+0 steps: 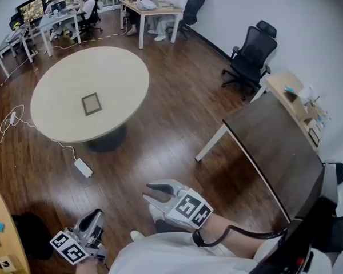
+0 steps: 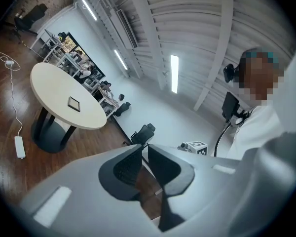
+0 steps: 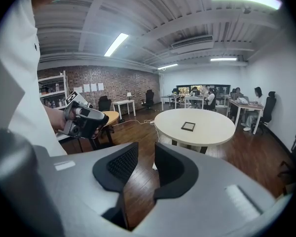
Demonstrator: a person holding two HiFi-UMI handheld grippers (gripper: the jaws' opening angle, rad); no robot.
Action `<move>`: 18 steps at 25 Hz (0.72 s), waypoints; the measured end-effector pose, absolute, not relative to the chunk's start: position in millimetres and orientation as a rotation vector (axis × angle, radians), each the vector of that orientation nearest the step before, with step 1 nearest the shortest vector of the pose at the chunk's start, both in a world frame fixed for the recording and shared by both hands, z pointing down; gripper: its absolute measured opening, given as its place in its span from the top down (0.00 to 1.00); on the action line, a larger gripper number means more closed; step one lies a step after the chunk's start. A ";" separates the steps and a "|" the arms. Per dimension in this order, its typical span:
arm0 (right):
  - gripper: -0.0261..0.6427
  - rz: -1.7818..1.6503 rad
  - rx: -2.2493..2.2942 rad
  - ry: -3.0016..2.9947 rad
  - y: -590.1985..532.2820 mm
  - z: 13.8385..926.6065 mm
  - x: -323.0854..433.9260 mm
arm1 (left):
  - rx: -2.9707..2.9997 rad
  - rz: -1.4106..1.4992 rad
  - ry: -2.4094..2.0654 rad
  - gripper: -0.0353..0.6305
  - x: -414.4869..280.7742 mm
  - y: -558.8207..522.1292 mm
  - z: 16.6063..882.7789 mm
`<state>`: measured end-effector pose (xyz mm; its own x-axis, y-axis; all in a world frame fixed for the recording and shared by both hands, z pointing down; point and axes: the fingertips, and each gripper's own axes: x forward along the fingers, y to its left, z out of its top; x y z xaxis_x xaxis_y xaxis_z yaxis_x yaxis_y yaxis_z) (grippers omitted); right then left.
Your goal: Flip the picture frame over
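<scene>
A round cream table (image 1: 63,90) stands on dark wooden floor (image 1: 177,101), a black office chair (image 1: 248,56) near the white wall (image 1: 314,16).

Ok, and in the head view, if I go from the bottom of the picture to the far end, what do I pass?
right gripper → white power strip on the floor → round table with the picture frame lying on it → far desk with seated people
</scene>
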<state>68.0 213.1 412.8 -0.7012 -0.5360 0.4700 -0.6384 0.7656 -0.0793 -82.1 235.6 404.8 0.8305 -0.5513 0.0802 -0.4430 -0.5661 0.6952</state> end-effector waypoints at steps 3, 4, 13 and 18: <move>0.80 0.315 0.904 -2.528 218.0 413.5 63.2 | 2.275 -0.181 -0.718 0.89 -88.3 242.1 404.8; 0.80 0.315 0.902 -2.527 220.4 413.3 60.9 | 2.277 -0.181 -0.718 0.89 -90.4 244.0 405.3; 0.81 0.308 0.894 -2.511 232.2 413.4 46.9 | 2.269 -0.183 -0.707 0.89 -103.1 256.1 413.7; 0.81 0.302 0.887 -2.502 232.8 414.9 39.0 | 2.269 -0.192 -0.707 0.89 -110.2 256.6 415.1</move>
<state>39.0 232.8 414.9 -0.6830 -0.5370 0.4951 -0.6395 0.7672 -0.0501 -110.2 256.6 415.1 0.8371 -0.5424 0.0711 -0.4317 -0.5753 0.6948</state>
